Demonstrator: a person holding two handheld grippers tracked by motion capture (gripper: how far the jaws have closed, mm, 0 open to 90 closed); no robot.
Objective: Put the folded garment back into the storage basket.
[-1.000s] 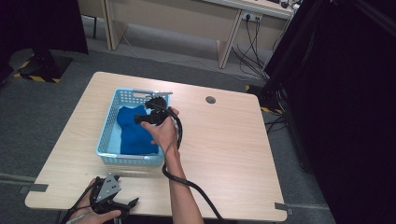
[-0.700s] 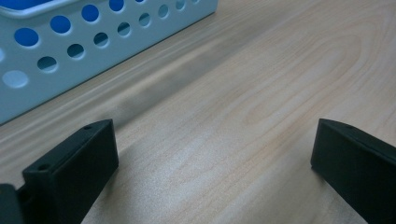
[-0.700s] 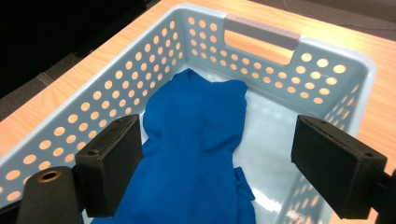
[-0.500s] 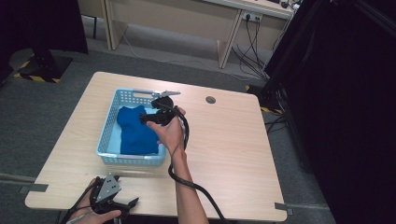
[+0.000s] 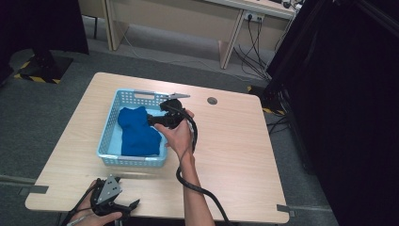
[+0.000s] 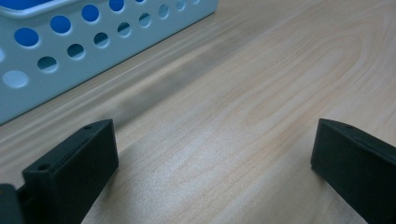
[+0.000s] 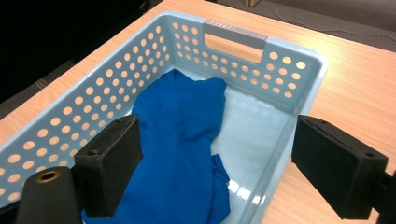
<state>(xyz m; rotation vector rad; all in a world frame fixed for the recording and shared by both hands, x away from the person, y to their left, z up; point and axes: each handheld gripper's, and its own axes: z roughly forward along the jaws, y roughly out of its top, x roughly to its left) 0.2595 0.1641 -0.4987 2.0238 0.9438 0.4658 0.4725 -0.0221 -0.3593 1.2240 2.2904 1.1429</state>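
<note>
Resting at the near left edge of the worktop (image 5: 244, 155), the left hand-held gripper (image 5: 123, 207) sits low with its jaws spread wide and nothing between them; its own view shows bare wood grain and the perforated near wall of the basket (image 6: 70, 42) just ahead. Further right, the pale blue basket (image 5: 107, 150) sits on the left half of the worktop, with the blue cloth (image 5: 136, 132) bunched inside it against the left and near walls, part of the floor bare at the far right. Over the basket's right rim hangs the right hand-held gripper (image 5: 153, 120), jaws wide apart and empty, aimed across at the cloth (image 7: 182, 154) without touching it. Risks, as I judge them: a reach back in could catch a jaw on the right rim or in a side hole, dragging or tipping the light basket. A shallow pinch would take one fold only, and the cloth could trail over the wall. The cable looping from the right hand could also snag the basket corner.
</note>
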